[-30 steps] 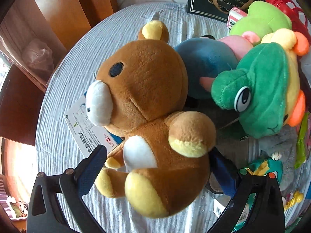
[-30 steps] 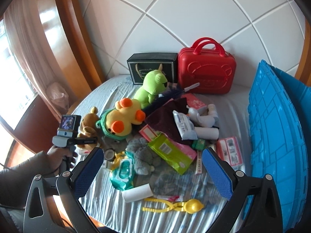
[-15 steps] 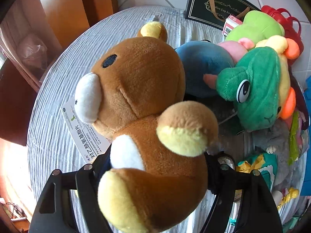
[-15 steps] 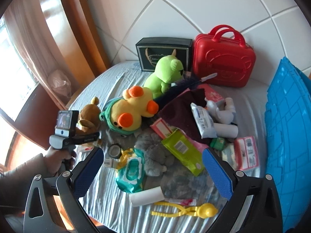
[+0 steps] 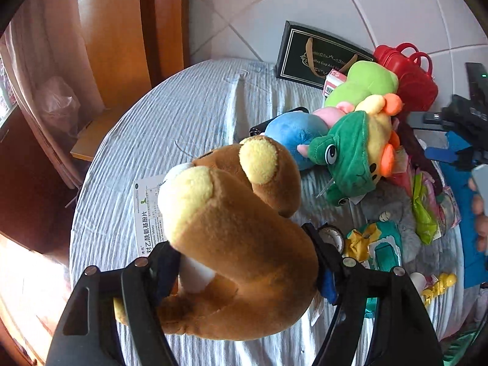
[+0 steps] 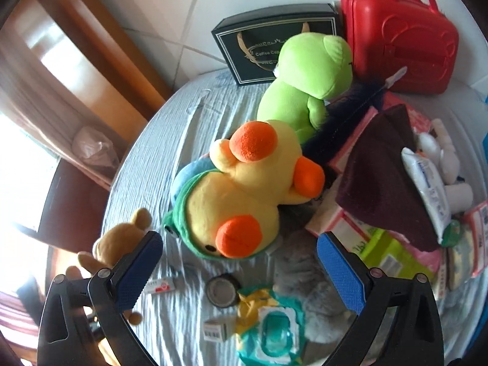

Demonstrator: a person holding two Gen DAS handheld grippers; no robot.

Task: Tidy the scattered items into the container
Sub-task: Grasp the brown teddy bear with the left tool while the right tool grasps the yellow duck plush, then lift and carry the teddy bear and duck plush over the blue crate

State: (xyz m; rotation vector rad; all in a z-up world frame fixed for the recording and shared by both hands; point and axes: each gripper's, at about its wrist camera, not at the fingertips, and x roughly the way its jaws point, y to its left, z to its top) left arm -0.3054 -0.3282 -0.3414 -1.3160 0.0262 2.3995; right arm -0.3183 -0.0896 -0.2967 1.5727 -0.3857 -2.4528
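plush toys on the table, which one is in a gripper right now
The brown bear, clamped between the left gripper fingers. The yellow duck in the green hood and lime green plush lie ungripped.

Left wrist view: the brown bear plush (image 5: 241, 244) covers both pads of the left claw (image 5: 244, 270) and hides the lower part of the printed leaflet (image 5: 146, 210), whose small text is illegible. Right wrist view: the bear (image 6: 117, 244) at lower left is partly hidden behind a finger of the right claw (image 6: 239, 270). The red case (image 6: 399, 36) is cut off at the top edge.
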